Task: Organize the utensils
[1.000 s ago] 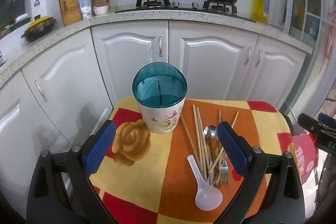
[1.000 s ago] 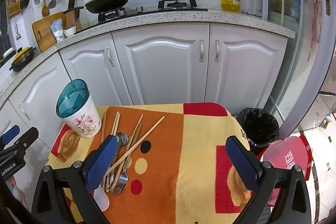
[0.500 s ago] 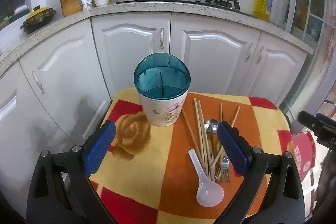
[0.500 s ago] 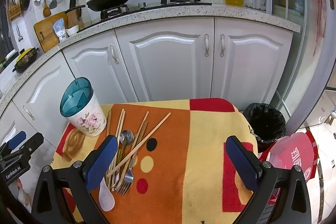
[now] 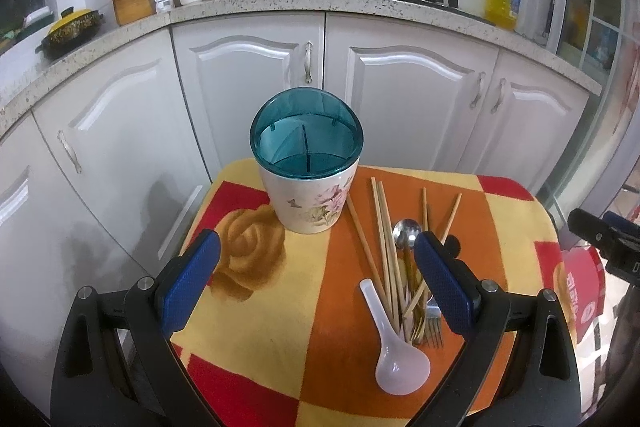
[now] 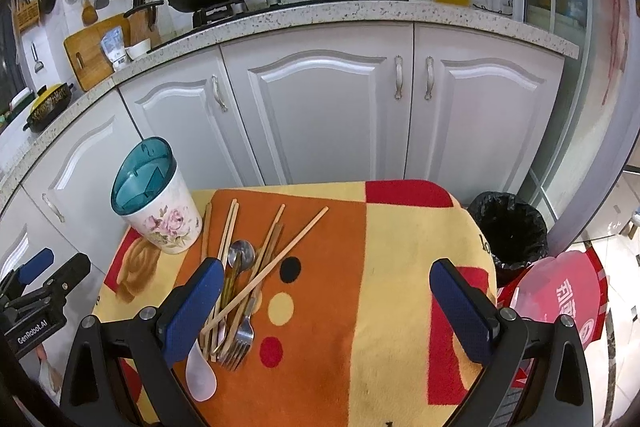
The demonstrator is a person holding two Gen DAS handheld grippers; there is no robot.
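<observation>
Beside the empty teal-rimmed utensil holder [image 5: 307, 169] on the worktop, chopsticks [image 6: 264, 269], forks [image 6: 239, 341] and spoons [image 5: 398, 347] lie heaped while both grippers hover with jaws released, so the sorting looks unstarted and calls for a first pick.

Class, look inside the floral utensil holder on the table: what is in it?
The utensil holder shows only its teal insert with dividers; no utensils in the visible compartments. Its floor is hidden by the rim. The chopsticks lie beside it.
</observation>
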